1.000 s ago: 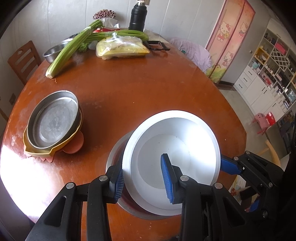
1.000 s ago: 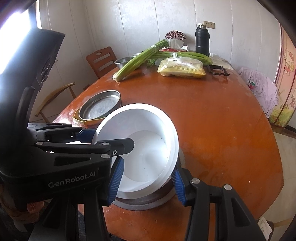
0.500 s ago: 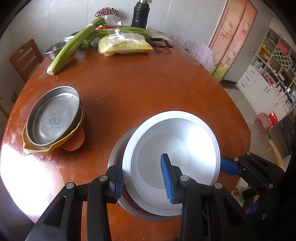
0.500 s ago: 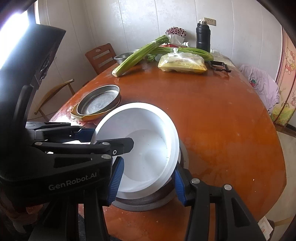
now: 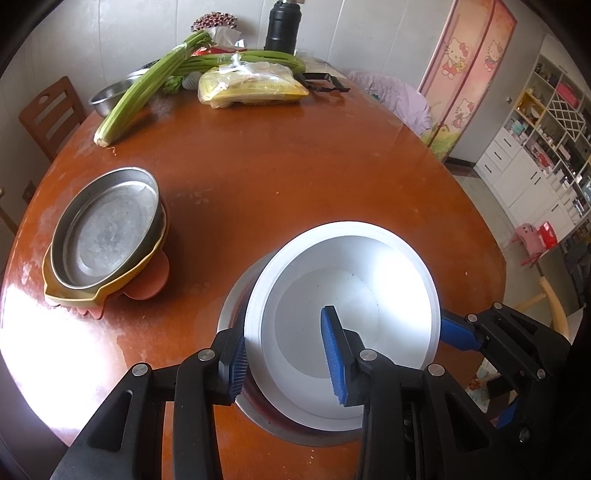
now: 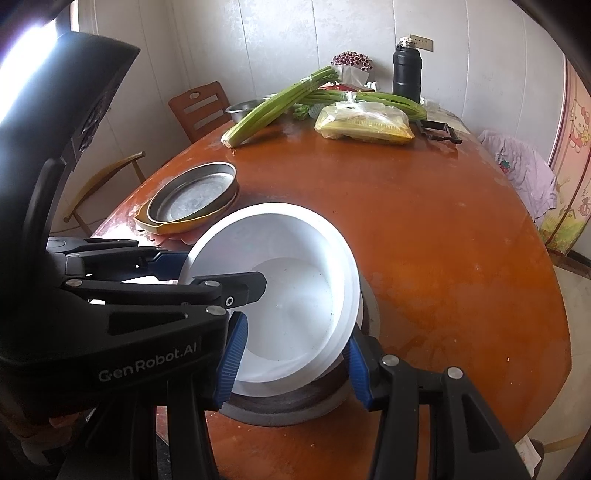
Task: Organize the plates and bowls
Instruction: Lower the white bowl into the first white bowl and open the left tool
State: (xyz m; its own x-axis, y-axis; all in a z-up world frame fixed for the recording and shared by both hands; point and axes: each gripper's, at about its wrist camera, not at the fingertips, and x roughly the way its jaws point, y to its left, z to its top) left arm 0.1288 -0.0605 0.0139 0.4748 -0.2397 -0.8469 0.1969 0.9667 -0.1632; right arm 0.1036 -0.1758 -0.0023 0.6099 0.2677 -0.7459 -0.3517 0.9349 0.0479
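Observation:
A white bowl point(image 5: 354, 314) point(image 6: 295, 280) sits tilted in a larger steel bowl point(image 5: 229, 314) point(image 6: 288, 406) at the near edge of the round brown table point(image 5: 295, 177). My left gripper point(image 5: 283, 321) is shut on the white bowl's left rim, one pad inside and one outside. My right gripper point(image 6: 295, 329) is shut on its right-hand rim and also shows in the left wrist view point(image 5: 461, 334). To the left stands a stack: a round steel pan point(image 5: 107, 229) point(image 6: 192, 194) on a yellow dish point(image 5: 74, 295) on an orange plate.
At the far end lie celery stalks point(image 5: 144, 92), a bagged yellow food pack point(image 5: 251, 88), a steel bowl point(image 5: 107, 98), a black flask point(image 5: 282, 26) and a black peeler point(image 5: 325, 81). Wooden chairs point(image 6: 201, 107) stand at the left. Cloth-covered seating and shelves are to the right.
Both grippers keep the same hold on the white bowl. The views have drifted only slightly; nothing on the table has moved.

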